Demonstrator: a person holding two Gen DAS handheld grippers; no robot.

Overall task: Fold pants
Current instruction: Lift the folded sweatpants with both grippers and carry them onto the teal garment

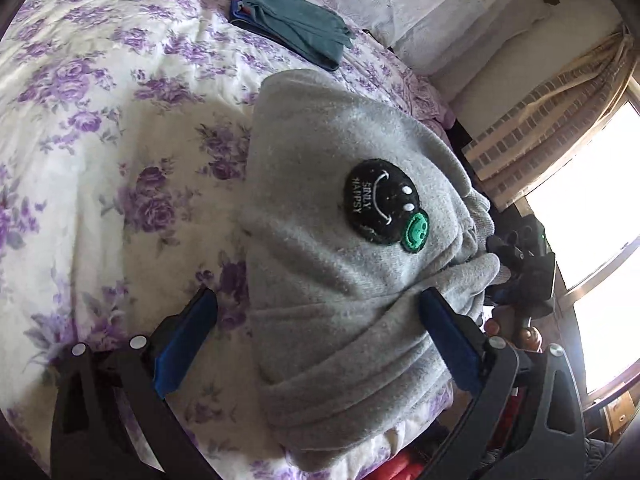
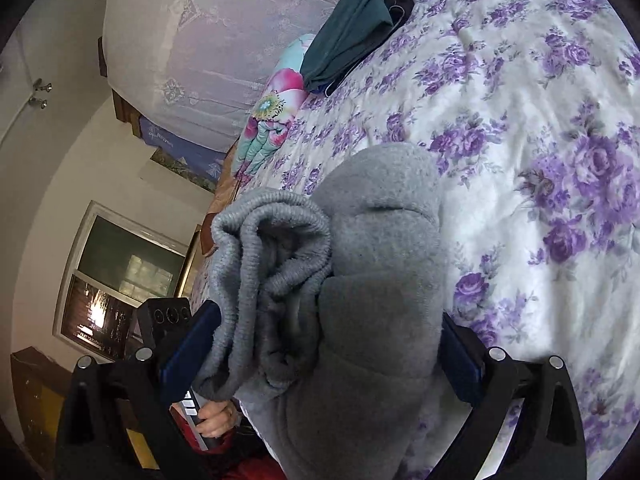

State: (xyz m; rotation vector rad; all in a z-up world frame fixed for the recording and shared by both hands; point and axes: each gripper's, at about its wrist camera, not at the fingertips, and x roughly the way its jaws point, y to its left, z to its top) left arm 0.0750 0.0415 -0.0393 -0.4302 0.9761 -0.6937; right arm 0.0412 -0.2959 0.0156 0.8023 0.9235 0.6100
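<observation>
A: Pants (image 1: 340,280) lie folded in a thick grey bundle on the bed (image 1: 100,140), at the near edge. My left claw (image 1: 320,340) is spread wide; the bundle passes between the two blue pads and one pad (image 1: 448,340) touches the cloth, but I do not squeeze anything. My right claw (image 2: 320,352) is also wide, with the bundle filling the gap between its pads. Whether it presses the cloth I cannot tell.

B: How to do this step well?

A: I judge the fold is nearly done. I would keep both claws level, press the layers flat, and tuck in the loose ribbed waistband (image 2: 276,240) so it does not stick out, because the thick fleece may spring open.

B: What does each view add?

A: Left view shows the top side with the black smiley patch (image 1: 380,200) and a window (image 1: 592,192) beyond. Right view shows the open waistband end and a hand (image 2: 216,416) below it. Farther away, both show a folded teal garment (image 1: 292,24) well apart from the pants.
</observation>
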